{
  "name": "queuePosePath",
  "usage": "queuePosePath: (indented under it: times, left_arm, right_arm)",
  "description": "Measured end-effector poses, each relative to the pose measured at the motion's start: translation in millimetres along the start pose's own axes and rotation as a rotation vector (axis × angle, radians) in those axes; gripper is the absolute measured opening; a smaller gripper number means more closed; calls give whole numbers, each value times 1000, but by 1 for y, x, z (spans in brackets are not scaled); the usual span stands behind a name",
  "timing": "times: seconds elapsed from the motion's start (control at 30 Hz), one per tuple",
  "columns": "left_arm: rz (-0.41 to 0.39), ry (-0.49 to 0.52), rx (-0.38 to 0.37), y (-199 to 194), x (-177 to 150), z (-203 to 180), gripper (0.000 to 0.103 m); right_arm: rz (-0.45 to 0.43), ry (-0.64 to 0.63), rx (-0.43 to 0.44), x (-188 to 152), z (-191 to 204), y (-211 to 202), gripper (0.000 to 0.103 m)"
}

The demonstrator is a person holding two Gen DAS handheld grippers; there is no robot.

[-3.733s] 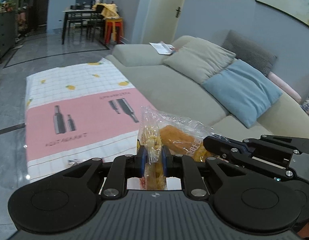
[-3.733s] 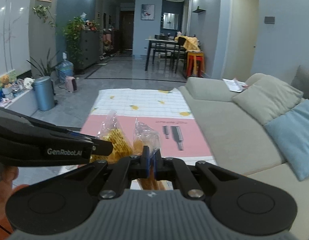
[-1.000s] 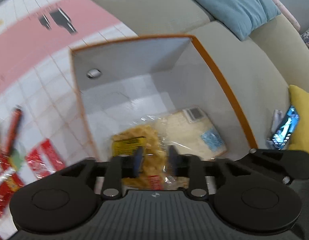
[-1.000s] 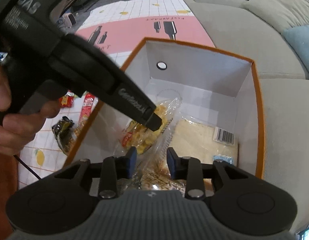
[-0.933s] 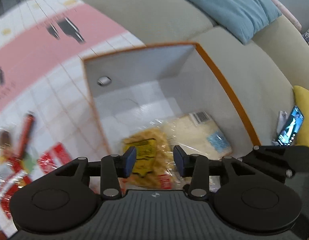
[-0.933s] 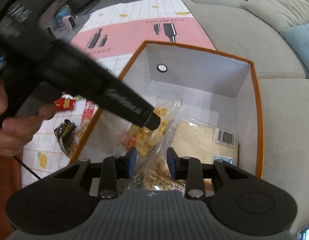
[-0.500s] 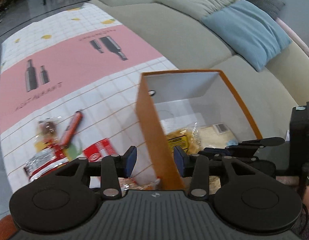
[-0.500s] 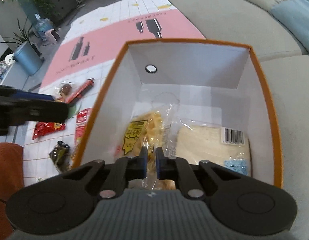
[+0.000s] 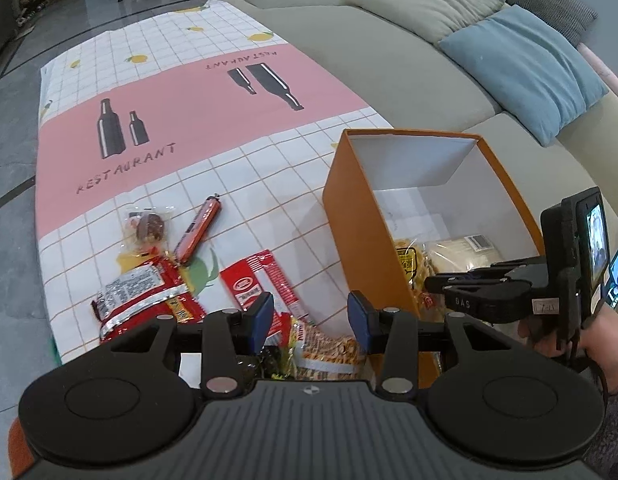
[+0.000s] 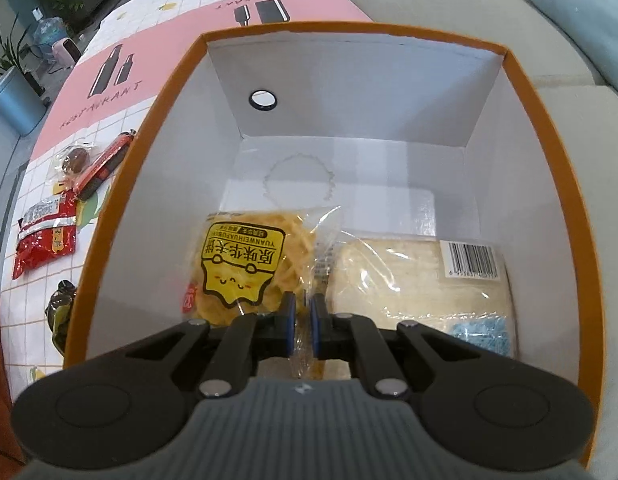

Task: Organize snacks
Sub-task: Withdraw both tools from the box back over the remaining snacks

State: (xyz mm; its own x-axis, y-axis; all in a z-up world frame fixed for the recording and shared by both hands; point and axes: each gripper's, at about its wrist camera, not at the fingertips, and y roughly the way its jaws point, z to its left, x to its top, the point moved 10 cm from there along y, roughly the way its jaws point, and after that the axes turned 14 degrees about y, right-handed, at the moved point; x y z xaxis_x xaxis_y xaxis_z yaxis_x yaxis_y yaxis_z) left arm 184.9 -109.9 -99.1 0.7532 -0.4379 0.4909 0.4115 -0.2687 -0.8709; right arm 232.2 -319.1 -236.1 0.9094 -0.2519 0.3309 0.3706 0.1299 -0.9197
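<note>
Two snack bags (image 10: 245, 272) inside orange box (image 10: 121, 184), right tool (image 10: 301, 316) clamped on yellow one's wrapper.

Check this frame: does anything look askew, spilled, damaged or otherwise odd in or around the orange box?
Nothing is spilled or damaged. One oddity: the right gripper is shut on the clear wrapper edge of the yellow-label snack bag already lying in the orange box.
</note>
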Motion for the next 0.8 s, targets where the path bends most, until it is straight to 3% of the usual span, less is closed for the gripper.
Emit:
queuePosePath:
  times: [0.13,0.27,0.37,0.57,0.8]
  left_arm:
    - [-27,-3,6,-15,-4,4,51]
    - [-68,2,17,-34,-7,6,51]
    - [-102,29,34,-51,-9,6,51]
    - [-157,27,57,-78,-24,18,57]
    - [-119,48,65,-76,-65,33,63]
  right_arm:
    - [-41,-24,-17,0,7,-18,9]
    - [-132,-64,-50,-3,22,-51,32]
    - [-198,-84,-50,-5,37,-77,34]
    - [-329,-56,71,-18,78,-135,48]
    - [-407,-108,182,-63,133,-154,48]
